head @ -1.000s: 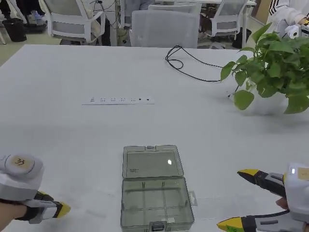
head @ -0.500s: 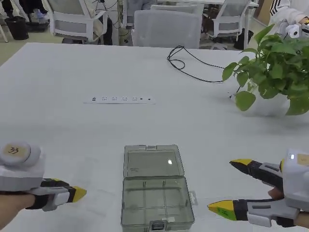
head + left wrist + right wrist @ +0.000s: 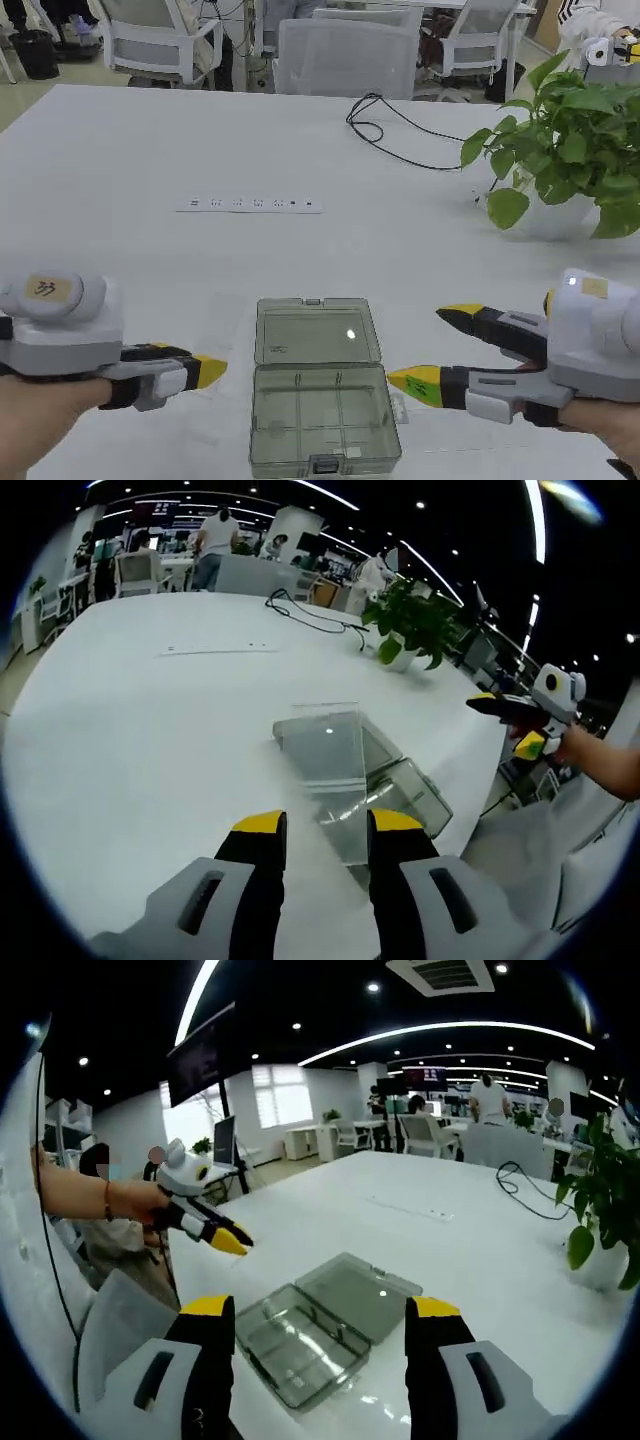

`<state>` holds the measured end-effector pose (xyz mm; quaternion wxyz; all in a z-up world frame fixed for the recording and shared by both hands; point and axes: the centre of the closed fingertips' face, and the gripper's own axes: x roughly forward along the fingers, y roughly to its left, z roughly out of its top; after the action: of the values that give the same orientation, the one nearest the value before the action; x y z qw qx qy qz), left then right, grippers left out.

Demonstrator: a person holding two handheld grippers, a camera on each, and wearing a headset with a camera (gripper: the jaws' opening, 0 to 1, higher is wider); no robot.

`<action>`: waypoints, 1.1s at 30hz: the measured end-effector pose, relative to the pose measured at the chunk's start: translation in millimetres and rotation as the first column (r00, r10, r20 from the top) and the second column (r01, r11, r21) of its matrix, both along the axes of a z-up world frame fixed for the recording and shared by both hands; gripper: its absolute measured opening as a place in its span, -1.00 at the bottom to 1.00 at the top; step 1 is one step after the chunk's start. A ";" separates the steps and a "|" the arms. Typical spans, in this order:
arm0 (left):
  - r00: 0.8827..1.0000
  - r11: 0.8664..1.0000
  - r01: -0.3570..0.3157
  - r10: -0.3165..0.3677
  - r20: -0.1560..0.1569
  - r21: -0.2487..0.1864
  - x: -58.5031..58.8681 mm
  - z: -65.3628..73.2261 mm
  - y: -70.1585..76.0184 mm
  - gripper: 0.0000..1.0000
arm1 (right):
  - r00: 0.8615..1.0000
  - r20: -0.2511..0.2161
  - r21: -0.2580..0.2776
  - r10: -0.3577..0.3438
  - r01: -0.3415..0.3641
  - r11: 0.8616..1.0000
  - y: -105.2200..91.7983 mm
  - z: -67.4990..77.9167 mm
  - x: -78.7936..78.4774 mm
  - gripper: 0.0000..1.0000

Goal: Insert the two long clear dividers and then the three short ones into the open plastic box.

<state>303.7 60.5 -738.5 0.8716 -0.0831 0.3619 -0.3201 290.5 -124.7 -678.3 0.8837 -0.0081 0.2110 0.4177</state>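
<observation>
Left gripper (image 3: 205,370): jaws slightly apart, empty. Right gripper (image 3: 425,347): jaws wide apart, empty. Open plastic box (image 3: 318,340) lies between both tips, lid flat on the far side. Clear strip (image 3: 250,205) lies well beyond them.

Whether the faint lines (image 3: 338,405) in the plastic box (image 3: 256,420) are dividers cannot be told. Beyond the box, the marks on the white strip (image 3: 250,205) are too small to read. Right of it, the potted plant (image 3: 570,140) and the body of the right gripper (image 3: 435,348) are cut by the picture's edge; left of it, one jaw of the left gripper (image 3: 208,371) hides the other.
</observation>
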 end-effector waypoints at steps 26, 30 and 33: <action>0.997 0.976 0.044 -0.031 0.064 -0.211 -14.2 36.0 -72.8 -0.40 | 0.991 -0.124 0.166 -0.038 0.059 0.984 69.7 10.3 3.2 -0.14; 0.996 0.974 0.058 -0.043 0.074 -0.218 -16.2 38.3 -78.6 -0.40 | 0.985 -0.164 0.162 -0.049 0.076 0.984 72.0 5.8 1.7 -0.28; 0.995 0.974 0.073 -0.057 0.081 -0.216 -18.5 39.5 -82.2 -0.40 | 0.982 -0.181 0.164 -0.050 0.081 0.983 74.0 4.3 -0.2 -0.39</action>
<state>285.2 -21.7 -699.0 0.8589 -0.1547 0.2945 -0.3893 290.3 -50.7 -674.0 0.8724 0.1116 0.2519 0.4038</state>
